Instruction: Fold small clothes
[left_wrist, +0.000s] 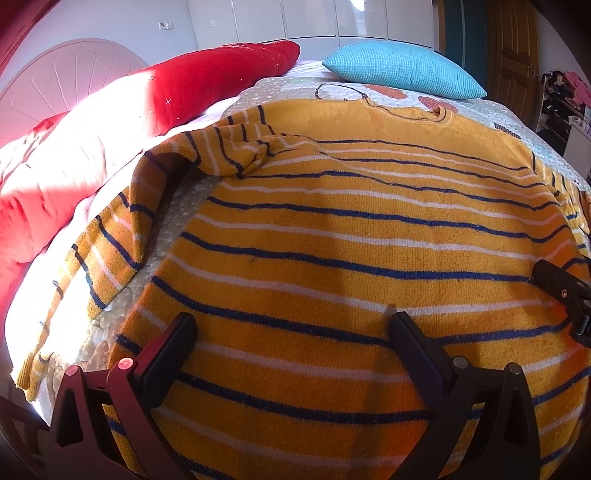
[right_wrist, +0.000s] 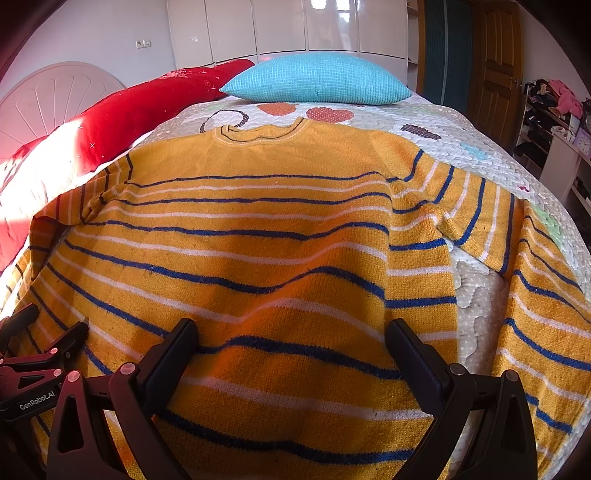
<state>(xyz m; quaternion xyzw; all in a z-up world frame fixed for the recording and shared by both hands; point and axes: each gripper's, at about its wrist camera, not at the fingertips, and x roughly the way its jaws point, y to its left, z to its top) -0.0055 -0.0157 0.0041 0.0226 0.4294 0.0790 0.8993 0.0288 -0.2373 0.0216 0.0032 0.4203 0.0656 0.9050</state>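
Both hand-held grippers, left (left_wrist: 291, 325) & right (right_wrist: 291, 332), hung spread wide, empty, over striped sweater (left_wrist: 332, 240) flat on bed (right_wrist: 424, 122).

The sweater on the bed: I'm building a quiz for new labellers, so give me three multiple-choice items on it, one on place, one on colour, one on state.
1. Where does the teal pillow lie relative to the sweater?
A. Beyond its neckline
B. On its hem
C. Under its right sleeve

2. What colours are the sweater's stripes?
A. Red and black
B. Blue and white
C. Green and grey

3. How is the sweater lying?
A. Folded into a square
B. Rolled into a bundle
C. Spread out, sleeves to the sides

Answers:
1. A, the pillow sits on the quilt past the collar.
2. B, thin blue and white lines cross the orange knit.
3. C, the body lies open, with the left sleeve and right sleeve out at the sides.
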